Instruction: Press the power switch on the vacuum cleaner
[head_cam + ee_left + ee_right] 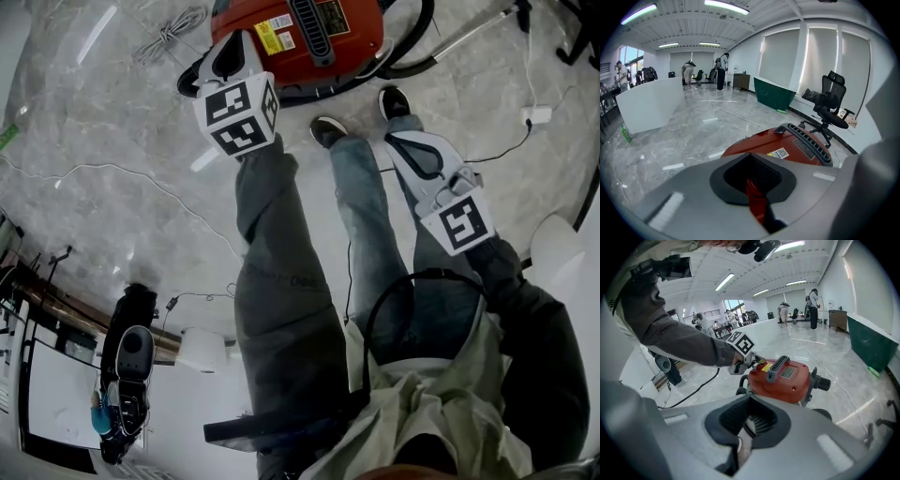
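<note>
Vacuum cleaner [309,37]: red, one only, on the grey marble floor [112,112] at 12 o'clock in the head view, far side cut off by the picture's top edge. Runs long from 12 to 6 there, in line with the black grille strip [309,26] on top. Carries two stickers, a yellow label [266,37] and a white label [281,21]. Sends one black hose [417,42] looping off its 3 o'clock side, with one metal wand [469,33] beyond at 2 o'clock.

Room to move: open floor from 8 to 10 o'clock, apart from one coiled grey cable [169,33] lying clear at 9. Tight at 6 o'clock, with two black shoes [328,129] just beside the base. One white plug block [536,114] on a thin cord at 4 o'clock.

Left gripper [228,39]: jaws together, nothing between them, tip over the body's 8 o'clock corner beside the yellow label (contact not clear from any view).

Right gripper [401,141]: jaws likewise together and empty, held over the right leg at 5 o'clock of the vacuum, near it but apart.
</note>
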{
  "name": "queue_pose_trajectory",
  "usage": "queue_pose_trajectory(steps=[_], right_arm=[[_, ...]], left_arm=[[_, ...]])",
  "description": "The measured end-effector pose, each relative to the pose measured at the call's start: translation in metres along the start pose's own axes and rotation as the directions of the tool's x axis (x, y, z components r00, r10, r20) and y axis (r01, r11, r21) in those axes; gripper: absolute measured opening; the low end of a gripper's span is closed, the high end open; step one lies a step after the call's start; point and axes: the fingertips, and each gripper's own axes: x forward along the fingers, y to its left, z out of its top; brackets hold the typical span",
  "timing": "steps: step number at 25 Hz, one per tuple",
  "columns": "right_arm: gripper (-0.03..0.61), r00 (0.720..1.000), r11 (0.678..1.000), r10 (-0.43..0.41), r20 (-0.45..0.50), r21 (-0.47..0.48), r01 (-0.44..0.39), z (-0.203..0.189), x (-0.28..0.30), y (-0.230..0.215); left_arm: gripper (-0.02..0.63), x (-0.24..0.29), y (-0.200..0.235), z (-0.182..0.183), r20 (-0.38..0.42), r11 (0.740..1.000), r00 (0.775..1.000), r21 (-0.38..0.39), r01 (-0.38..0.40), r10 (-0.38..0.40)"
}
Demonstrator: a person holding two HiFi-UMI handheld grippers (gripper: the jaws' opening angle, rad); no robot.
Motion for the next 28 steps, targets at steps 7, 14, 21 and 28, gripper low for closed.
queue_pose_trajectory(steps=[7, 14, 21, 28], right_arm=[[0.000, 1.000, 1.000, -0.017, 0.013, 0.026, 0.017, 0.000, -0.004, -0.006], [0.000, 0.999, 0.994, -0.048, 0.015, 0.095, 0.047, -0.017, -0.022, -0.018], [0.000, 0.995, 0.987, -0.089, 0.052, 0.138, 0.081, -0.009, -0.042, -0.034], [0.000, 0.988, 0.997, -0.054, 0.147, 0.069, 0.044, 0.049, -0.085, -0.047]], left_arm=[[0.002, -0.002, 0.003, 0.001, 0.064, 0.996, 0.998, -0.081, 0.022, -0.017], [0.002, -0.034, 0.008, 0.010, 0.156, 0.991, 0.988, -0.128, 0.030, -0.009], [0.002, -0.150, -0.044, -0.011, 0.241, 0.974, 0.964, -0.220, -0.061, 0.115], [0.002, -0.260, -0.142, -0.005, 0.195, 0.943, 0.972, -0.326, -0.059, 0.129]])
